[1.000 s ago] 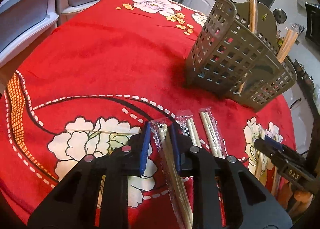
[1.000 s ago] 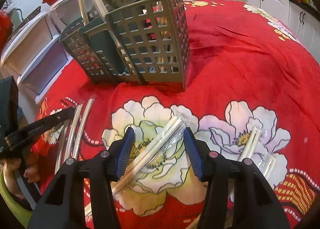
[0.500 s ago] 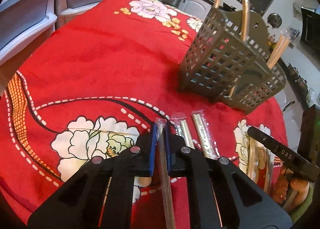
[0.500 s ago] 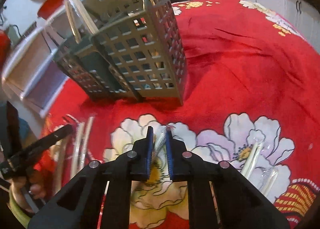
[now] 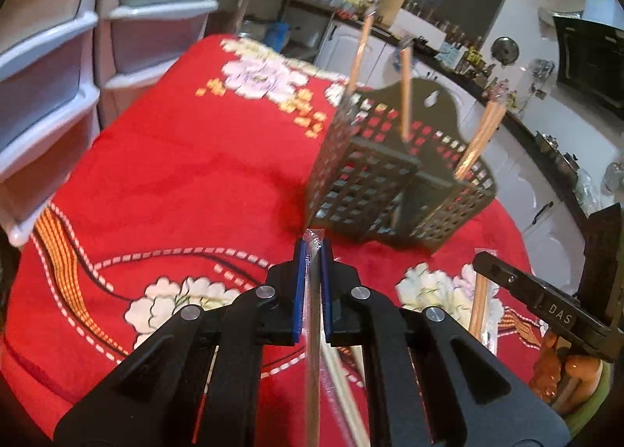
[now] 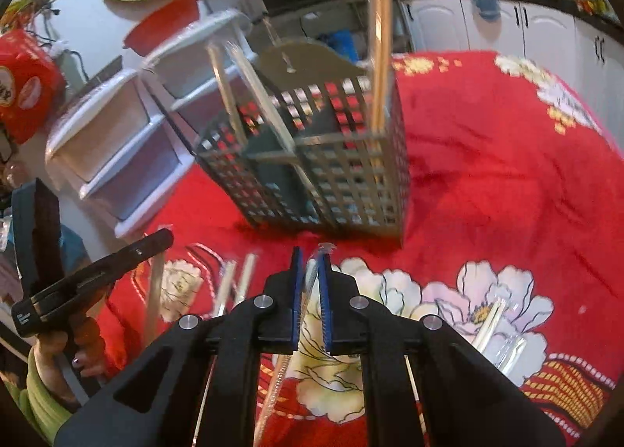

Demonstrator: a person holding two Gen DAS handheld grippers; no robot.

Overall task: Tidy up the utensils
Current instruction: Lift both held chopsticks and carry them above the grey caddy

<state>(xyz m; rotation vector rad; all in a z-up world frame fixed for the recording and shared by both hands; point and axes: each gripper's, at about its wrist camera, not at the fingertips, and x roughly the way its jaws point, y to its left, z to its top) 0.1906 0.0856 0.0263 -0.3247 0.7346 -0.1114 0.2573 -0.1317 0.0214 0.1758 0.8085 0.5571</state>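
L tongs (image 5: pixel 312 252) clamped on wrapped chopsticks (image 5: pixel 313 314); R tongs (image 6: pixel 311 259) closing on wrapped pair (image 6: pixel 310 275).

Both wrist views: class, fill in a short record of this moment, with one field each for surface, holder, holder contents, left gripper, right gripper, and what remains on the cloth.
surface: red floral cloth
holder: grey lattice caddy, upright on the cloth
holder contents: wrapped chopsticks standing in its compartments
left gripper: shut on a wrapped pair
right gripper: jaws closing, pads pressed on a clear-wrapped pair
remaining: loose wrapped pairs lying on the cloth
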